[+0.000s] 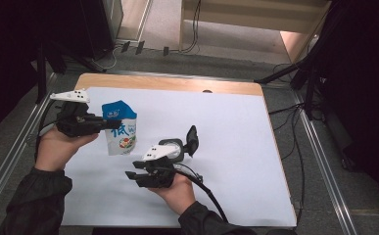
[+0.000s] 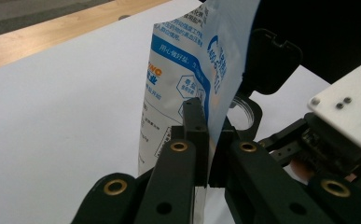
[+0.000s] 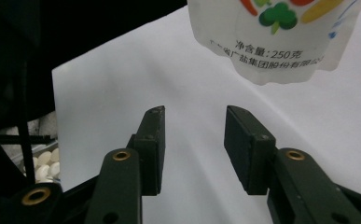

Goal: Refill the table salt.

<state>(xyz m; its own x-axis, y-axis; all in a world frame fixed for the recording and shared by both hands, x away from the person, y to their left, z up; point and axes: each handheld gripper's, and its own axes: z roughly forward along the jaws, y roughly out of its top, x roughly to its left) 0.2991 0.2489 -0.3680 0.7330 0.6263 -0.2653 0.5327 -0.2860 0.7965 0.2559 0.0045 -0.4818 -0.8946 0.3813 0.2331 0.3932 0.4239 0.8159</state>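
While the left gripper (image 1: 109, 123) hangs above the left part of the white sheet (image 1: 236, 137), its 2 jaws are clenched on the edge of a blue-and-white pouch (image 1: 120, 128), which dangles from them clear of the sheet. From the left gripper view, the pouch (image 2: 187, 79) rises upright between the pressed pads, its printed face turned left and its blue top overhead. Nearer and to the right, the right gripper (image 1: 130, 175) points left toward the pouch's lower end, with its 2 jaws parted and nothing between them. Seen along the right gripper (image 3: 194, 135), the pouch's bottom (image 3: 274, 37) hangs beyond and above the gap, apart from both pads. Just beyond the right hand (image 1: 177, 191), a jar (image 1: 175, 149) with a black flip lid (image 1: 192, 139) stands on the sheet, the lid swung up. Wood of the table (image 1: 177, 82) shows along the far edge.
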